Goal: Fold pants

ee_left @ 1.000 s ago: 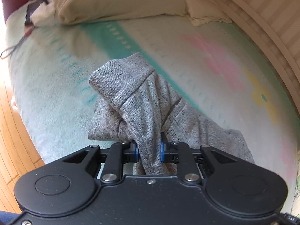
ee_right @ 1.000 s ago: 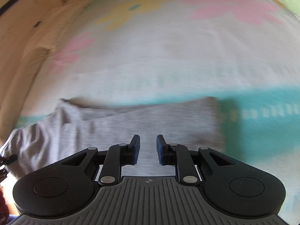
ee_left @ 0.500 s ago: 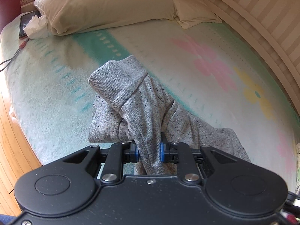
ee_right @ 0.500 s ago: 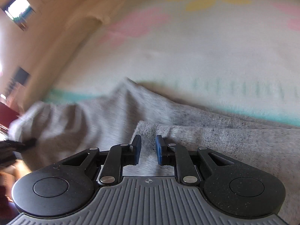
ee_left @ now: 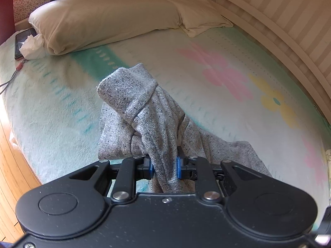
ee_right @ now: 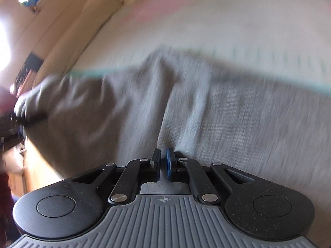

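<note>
Left wrist view has the left tongs (ee_left: 164, 168) clamped on a bunched end of the grey pants (ee_left: 144, 111) above the bed (ee_left: 62, 107), right tongs (ee_right: 163, 165) pinched on cloth, folding barely begun.

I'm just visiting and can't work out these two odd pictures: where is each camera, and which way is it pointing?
Left wrist view: sits on the left gripper, looking along its jaws across the bed toward the pillow; the jaws clamp a bunch of the grey pants.
Right wrist view: sits on the right gripper, looking low over the pants; jaws nearly closed, picture blurred, so a grip is unclear.
Shared: the same pants and flowered blanket; the dark shape at the right view's left edge may be the left gripper.
</note>
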Available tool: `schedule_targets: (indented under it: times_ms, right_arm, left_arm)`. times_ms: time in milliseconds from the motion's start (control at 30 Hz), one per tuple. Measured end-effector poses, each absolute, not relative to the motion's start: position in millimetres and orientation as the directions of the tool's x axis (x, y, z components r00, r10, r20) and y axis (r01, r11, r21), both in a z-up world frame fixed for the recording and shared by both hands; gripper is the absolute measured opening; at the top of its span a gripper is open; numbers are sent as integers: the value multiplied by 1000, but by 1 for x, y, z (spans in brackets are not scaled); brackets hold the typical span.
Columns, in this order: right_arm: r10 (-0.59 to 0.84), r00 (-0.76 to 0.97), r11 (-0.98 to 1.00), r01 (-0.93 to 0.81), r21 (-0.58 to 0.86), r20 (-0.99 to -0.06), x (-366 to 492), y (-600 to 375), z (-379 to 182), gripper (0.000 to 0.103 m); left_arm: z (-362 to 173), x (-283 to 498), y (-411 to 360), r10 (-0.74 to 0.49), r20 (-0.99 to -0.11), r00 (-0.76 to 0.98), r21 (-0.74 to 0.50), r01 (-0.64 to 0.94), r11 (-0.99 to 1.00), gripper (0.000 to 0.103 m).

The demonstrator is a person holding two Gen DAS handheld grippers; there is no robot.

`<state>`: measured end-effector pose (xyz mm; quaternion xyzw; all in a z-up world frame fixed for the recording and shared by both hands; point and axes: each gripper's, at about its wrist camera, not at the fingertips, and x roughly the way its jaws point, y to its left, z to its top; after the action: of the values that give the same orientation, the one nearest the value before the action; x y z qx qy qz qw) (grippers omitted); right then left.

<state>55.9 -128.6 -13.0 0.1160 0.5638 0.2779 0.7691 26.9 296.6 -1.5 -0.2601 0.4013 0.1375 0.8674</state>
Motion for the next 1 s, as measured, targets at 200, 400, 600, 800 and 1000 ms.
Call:
schedule_targets:
  times_ms: [200,400,600,800,1000]
  right_arm:
    - [606,167,775,-345,530,-778,40,-137,-1,6]
    - [591,246,804,-261,534,-768,47,-175,5,9]
    - [566,321,823,-171,541,-759,46,-226,12,9]
    - [513,387,842,-55,536,-766,37,-280,14,9]
    - [428,405,871,52,488,-808,27,-322,2,9]
  left_arm:
    - [8,24,289,26,-749,662,-338,-416,844,25]
    - [35,20,266,24,-710,703,-314,-348,883,25]
    - [73,11,211,30,-632,774,-235,-228,945,24]
    - [99,-2,108,-82,-557,827,-89,39,995,24]
    - [52,2,5,-342,-683,645,-82,397,914,31]
